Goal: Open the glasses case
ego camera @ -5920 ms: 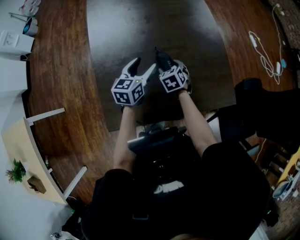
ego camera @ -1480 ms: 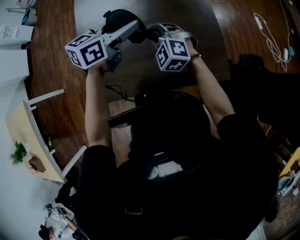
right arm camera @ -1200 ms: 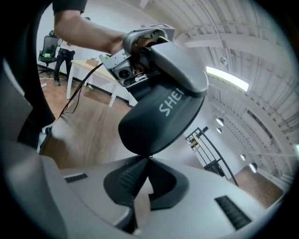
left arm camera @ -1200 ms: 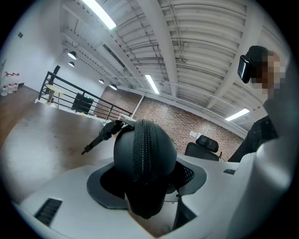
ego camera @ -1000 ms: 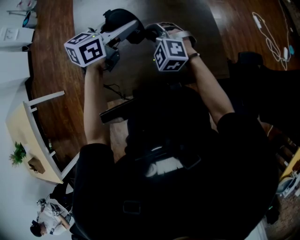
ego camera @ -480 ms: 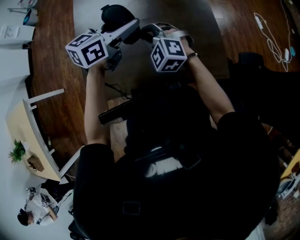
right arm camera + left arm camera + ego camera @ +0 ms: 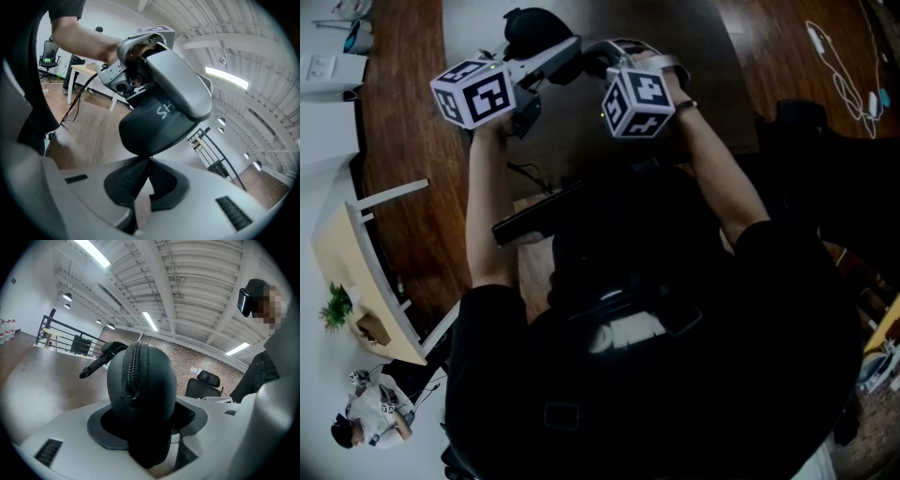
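Holding the glasses case [image 7: 140, 394] up clear of the tabletop [image 7: 694, 47] here, clamped in the jaws of the left gripper [image 7: 551, 52], spread wide to take its bulk. Looking at the case nearly end-on from that side, with the zipper [image 7: 133, 366] running up over the rounded end, roughly midway between the two pads. So probably squeezing the two shells together rather than pressing on the seam.

Got the right gripper [image 7: 150, 161] tucked in right beside the case, jaws pinched fully together, tips touching the case's lower edge. Can't make out a zipper pull between those tips, too small and dark, so only guessing at a pinch on the tab.

Now the bit worth watching: from the right jaws, straight ahead and slightly up to the case, no gap at all. Reading the case's long axis as lying roughly along the left jaws, judging by that end-on look. Left hand busy as the clamp, so leaving the zipper work to the right, the closer of the two to the seam.

Next up, presumably dragging round the case's edge, following the curve rather than yanking straight off. Worth easing the squeeze later too, otherwise no way of swinging the lid up. Barely started by the look of it: zipped shut as far as visible.
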Motion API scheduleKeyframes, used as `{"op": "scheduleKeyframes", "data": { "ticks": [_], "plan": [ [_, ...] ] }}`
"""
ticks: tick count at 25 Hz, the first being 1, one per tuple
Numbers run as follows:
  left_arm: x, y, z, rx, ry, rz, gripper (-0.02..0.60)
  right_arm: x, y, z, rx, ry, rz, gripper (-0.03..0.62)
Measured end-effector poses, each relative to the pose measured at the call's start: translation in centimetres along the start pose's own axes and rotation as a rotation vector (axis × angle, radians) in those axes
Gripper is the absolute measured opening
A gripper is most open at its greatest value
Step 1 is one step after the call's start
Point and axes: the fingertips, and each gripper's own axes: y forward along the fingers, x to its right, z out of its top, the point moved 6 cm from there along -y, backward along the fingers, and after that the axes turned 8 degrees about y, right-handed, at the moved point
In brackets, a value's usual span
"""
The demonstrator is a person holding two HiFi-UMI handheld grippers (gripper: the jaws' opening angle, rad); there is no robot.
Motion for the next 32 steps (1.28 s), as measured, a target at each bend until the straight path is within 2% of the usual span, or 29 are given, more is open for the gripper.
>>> {"op": "scheduleKeyframes", "data": {
  "ticks": [19,32],
  "plan": [
    [0.7,0.0,-1.5,-0.082,0.031,-0.009,0.256,0.1,-0.4,0.2,-0.009,-0.013,-0.028,0.009],
    [0.5,0.1,-2.0,-0.097,0.025,-0.019,0.256,0.3,-0.4,0.2,-0.009,-0.011,-0.034,0.009]
  ]
}}
